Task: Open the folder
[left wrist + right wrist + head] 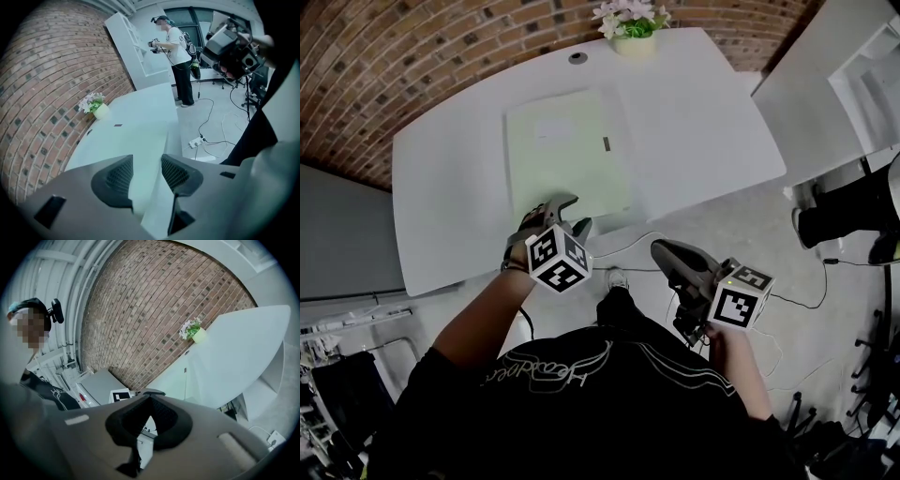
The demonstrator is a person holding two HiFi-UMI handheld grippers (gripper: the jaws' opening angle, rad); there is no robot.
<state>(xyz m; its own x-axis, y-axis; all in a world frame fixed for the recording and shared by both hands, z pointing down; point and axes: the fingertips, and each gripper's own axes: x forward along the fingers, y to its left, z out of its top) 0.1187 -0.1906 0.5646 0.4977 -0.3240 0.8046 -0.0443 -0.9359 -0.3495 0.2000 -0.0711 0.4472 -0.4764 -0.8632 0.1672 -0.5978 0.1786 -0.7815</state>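
A pale green folder [567,155] lies shut and flat on the white table [450,206], with a small dark tab [606,143] near its right edge. My left gripper [570,214] hovers open at the folder's near edge. In the left gripper view the folder [136,136] stretches ahead, and its edge runs down between the spread jaws of the left gripper [146,161]. My right gripper [659,248] is off the table, over the floor by my knee. Its tips meet with nothing held [149,398]. The folder [173,380] shows far off in that view.
A small pot of flowers [633,28] stands at the table's far edge beside a round cable hole [577,57]. A brick wall backs the table. Cables and a power strip [196,140] lie on the floor. Another person [178,47] stands by white shelving. A second white table [825,94] stands on the right.
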